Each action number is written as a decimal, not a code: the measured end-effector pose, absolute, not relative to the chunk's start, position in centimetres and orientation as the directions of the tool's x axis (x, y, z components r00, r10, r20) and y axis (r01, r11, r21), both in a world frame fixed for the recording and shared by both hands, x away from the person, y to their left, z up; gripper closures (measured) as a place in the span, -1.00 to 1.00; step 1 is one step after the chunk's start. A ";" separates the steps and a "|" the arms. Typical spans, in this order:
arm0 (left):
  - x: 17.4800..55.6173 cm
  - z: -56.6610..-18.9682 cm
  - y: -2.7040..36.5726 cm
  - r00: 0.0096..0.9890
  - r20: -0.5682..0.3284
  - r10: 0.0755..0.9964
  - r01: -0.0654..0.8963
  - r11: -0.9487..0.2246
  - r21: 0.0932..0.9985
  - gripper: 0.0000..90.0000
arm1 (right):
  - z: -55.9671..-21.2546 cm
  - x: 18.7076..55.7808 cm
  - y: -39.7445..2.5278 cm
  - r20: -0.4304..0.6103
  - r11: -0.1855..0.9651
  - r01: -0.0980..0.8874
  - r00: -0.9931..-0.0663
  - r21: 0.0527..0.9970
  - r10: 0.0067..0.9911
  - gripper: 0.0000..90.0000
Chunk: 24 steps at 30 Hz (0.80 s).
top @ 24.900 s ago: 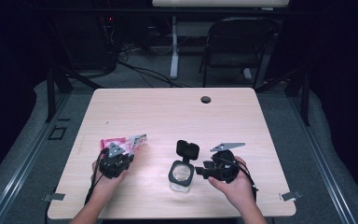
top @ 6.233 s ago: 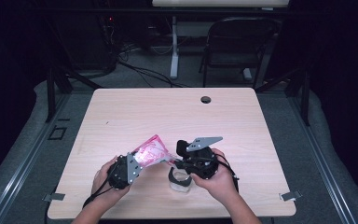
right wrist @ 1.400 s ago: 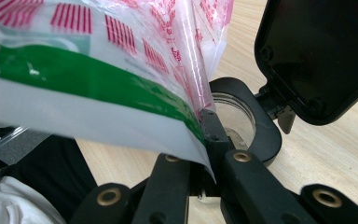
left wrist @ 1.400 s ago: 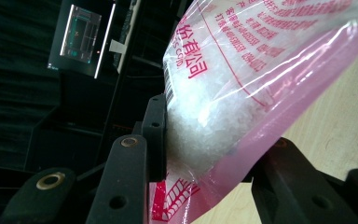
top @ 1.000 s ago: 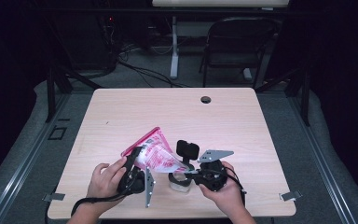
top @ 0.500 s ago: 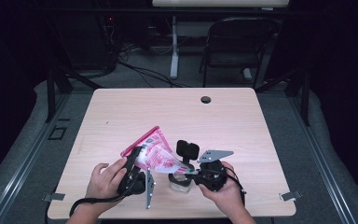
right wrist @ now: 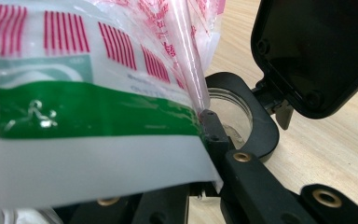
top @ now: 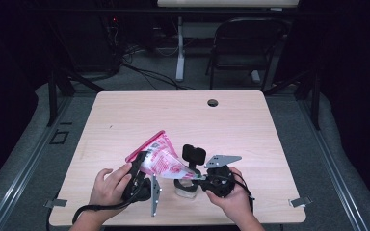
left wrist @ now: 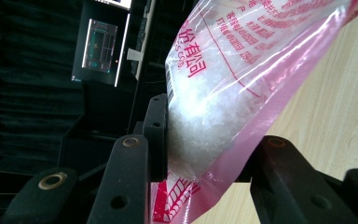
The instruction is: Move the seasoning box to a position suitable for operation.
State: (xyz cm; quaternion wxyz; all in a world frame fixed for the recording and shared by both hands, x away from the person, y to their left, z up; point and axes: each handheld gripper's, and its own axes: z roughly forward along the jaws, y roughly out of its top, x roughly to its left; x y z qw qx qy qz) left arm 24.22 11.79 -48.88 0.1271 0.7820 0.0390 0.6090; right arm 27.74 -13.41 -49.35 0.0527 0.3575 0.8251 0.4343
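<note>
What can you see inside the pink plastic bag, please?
The pink plastic bag holds white crystal-like granules, piled where the left gripper clamps it. Printed lettering and the green band cover the rest, so how full it is cannot be seen.

The bag [top: 160,160] is clear plastic with a pink edge, red printed characters, red vertical stripes and a green band, and holds white granules [left wrist: 200,116]. The jar [top: 187,185] is clear with a black collar and black flip lid [right wrist: 317,51]. The table [top: 183,115] is pale wood-grain; both grippers are black.
</note>
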 end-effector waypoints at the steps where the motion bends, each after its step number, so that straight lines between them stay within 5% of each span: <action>1: 24.2 -48.9 11.8 0.254 0.943 0.214 -0.094 -0.965 0.245 0.50 | -49.4 27.8 -13.4 0.223 0.368 0.544 -0.739 0.754 0.636 1.00; 24: 23.9 -48.9 11.4 0.239 0.948 0.209 -0.114 -0.964 0.241 0.51 | -49.9 28.1 -13.4 0.225 0.372 0.556 -0.731 0.743 0.644 1.00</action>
